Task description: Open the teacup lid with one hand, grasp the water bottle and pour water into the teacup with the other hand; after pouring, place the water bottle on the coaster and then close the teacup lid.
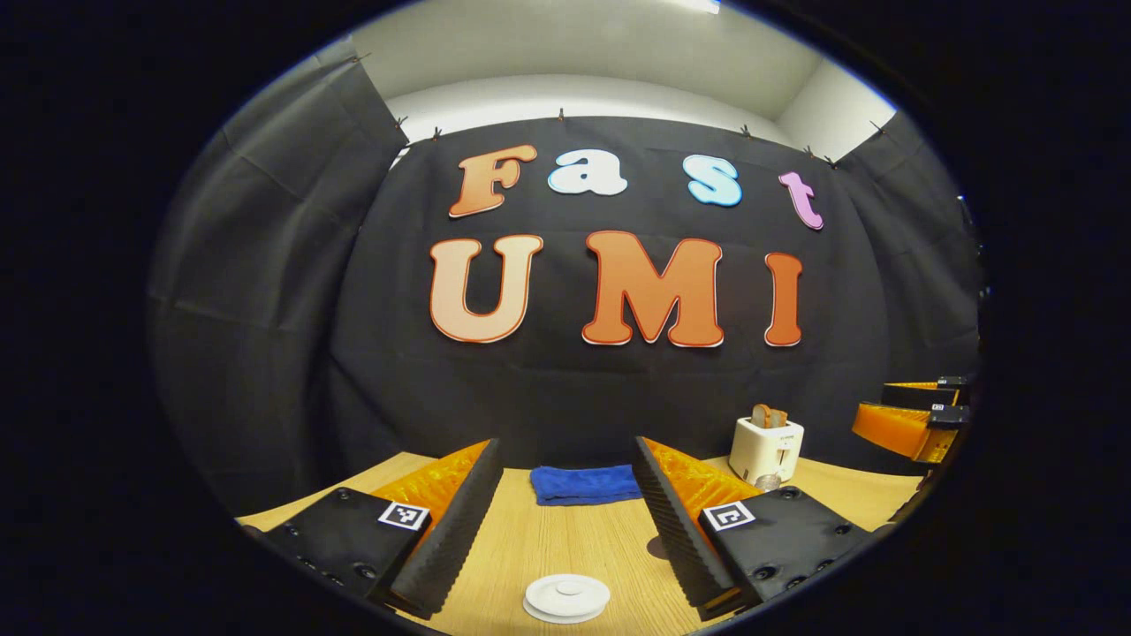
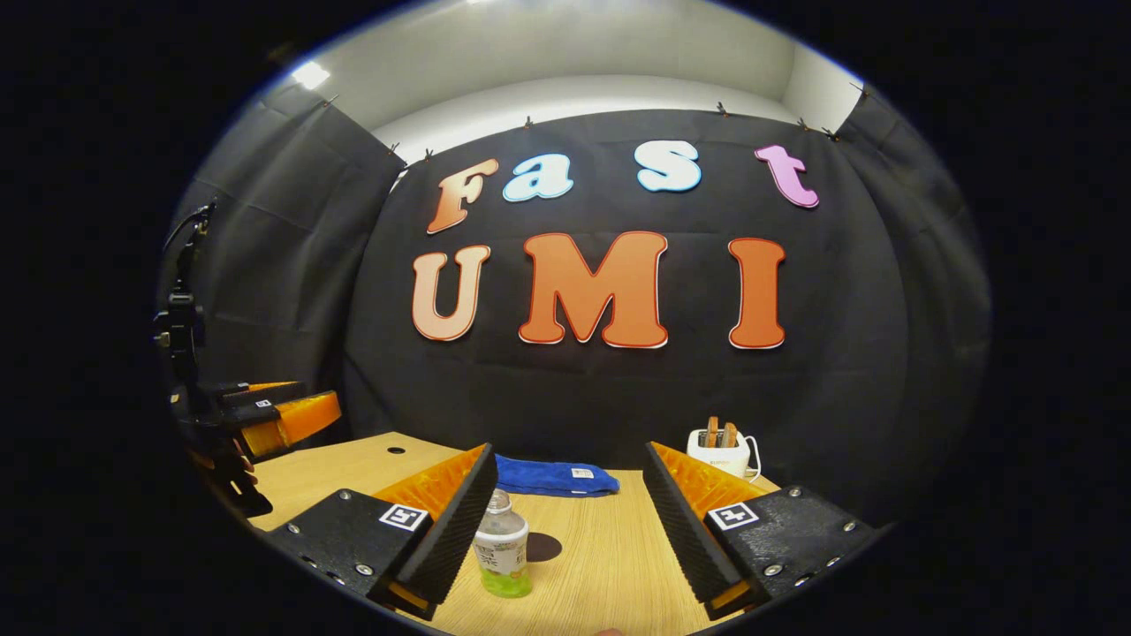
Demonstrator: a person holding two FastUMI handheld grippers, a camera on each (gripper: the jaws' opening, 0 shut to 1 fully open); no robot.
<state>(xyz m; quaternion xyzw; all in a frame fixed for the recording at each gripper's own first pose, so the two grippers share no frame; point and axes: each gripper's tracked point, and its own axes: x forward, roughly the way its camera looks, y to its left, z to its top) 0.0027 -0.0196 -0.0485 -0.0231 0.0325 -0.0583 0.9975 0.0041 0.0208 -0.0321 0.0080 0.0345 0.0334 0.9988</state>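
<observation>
In the left gripper view, the white round teacup lid point(image 1: 566, 598) lies low on the wooden table point(image 1: 565, 539), between and below my left gripper's point(image 1: 565, 450) open fingers. The teacup under it is hidden. A small clear water bottle point(image 2: 502, 548) with green liquid at its bottom stands upright in the right gripper view, close to the left finger point(image 2: 451, 521) of my open right gripper point(image 2: 570, 455). The far finger is well clear of it. A dark round coaster point(image 2: 542, 547) lies just behind the bottle. Part of the coaster point(image 1: 656, 548) peeks out beside a finger in the left gripper view.
A folded blue cloth point(image 2: 552, 477) lies at the table's far edge by the black wall. A white toaster point(image 2: 720, 449) holding toast stands at the back right. The other gripper point(image 2: 278, 415) hovers at the left, and a small hole point(image 2: 396, 450) marks the tabletop there.
</observation>
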